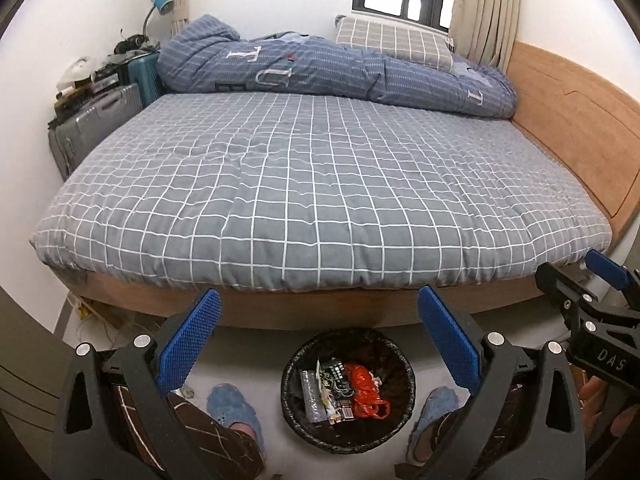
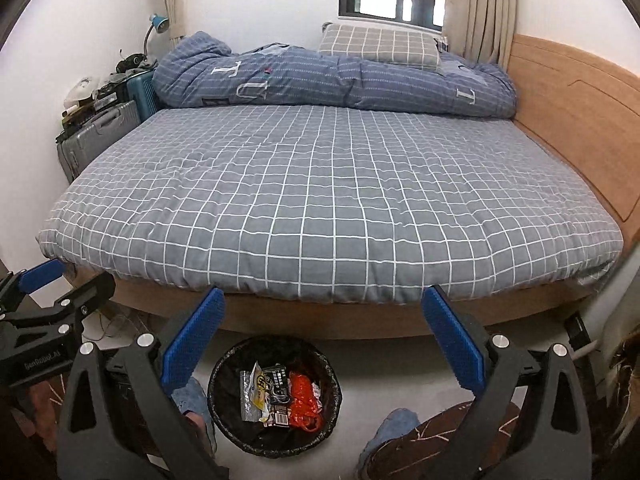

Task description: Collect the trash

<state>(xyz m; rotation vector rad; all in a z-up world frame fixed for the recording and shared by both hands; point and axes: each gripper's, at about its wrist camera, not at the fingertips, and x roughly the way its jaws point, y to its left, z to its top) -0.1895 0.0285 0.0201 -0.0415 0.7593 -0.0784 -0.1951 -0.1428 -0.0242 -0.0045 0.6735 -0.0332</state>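
STATE: my left tongs and right tongs gape empty | TRASH: wrappers lie inside bin, lower centre | REASON: tongs parted above bin, load apparently released.

Right claw body: white letters "DAS", the rest cut off by the edge of the view.
Left claw body: small white print, seemingly "GenRobot.AI", faint and hard to make out.
Blue quilt on the bed: large pale letters "T" and "U" at its left part, another "T" at its right end.
Wrappers in the bin: printing present, too small to read.
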